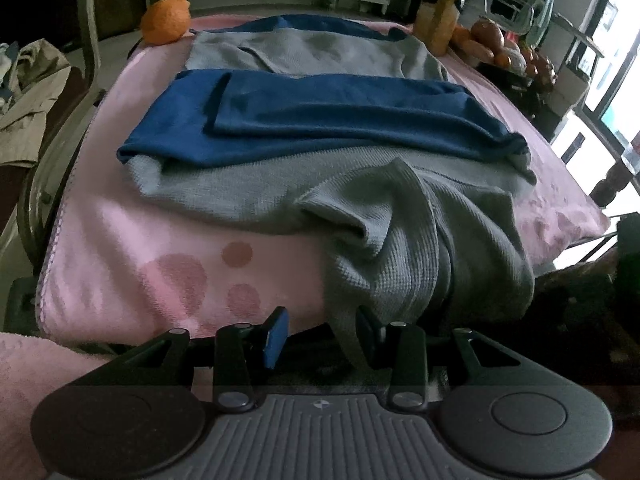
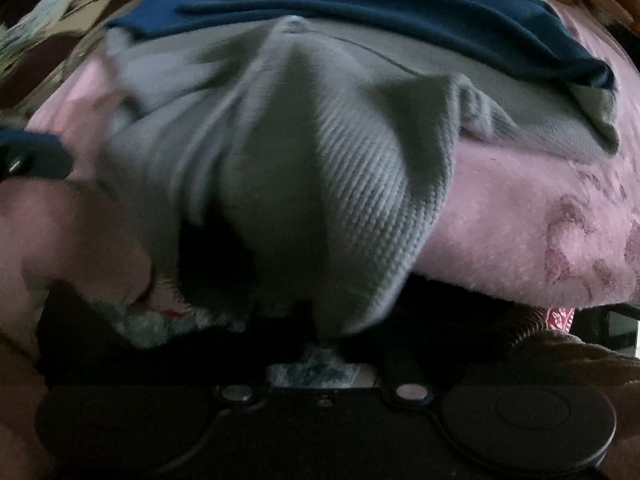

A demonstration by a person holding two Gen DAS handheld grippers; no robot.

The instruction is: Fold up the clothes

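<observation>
On the pink fleece blanket, soft-piled and stamped with darker round blotches, the grey-and-blue garment lay spread across the middle, its near hem spilling over the front edge toward me. The grey part was a waffle knit, thick and gathered into deep vertical folds; the navy sleeves were smoother cloth, folded flat across the chest in a broad band.

Through my left gripper I saw the jaws standing partly apart, the blue pad clear on one side, with a narrow strip of grey hem hanging between them; I could not tell whether the pads pressed it. My right gripper had its fingers hidden in shadow beneath a bunched fold of the ribbed grey knit, yet they were closed together; what they pinched, if anything, I could not make out.

An orange sat at the blanket's far left corner. A bowl of fruit stood off to the far right, and a beige garment lay crumpled on the left.
</observation>
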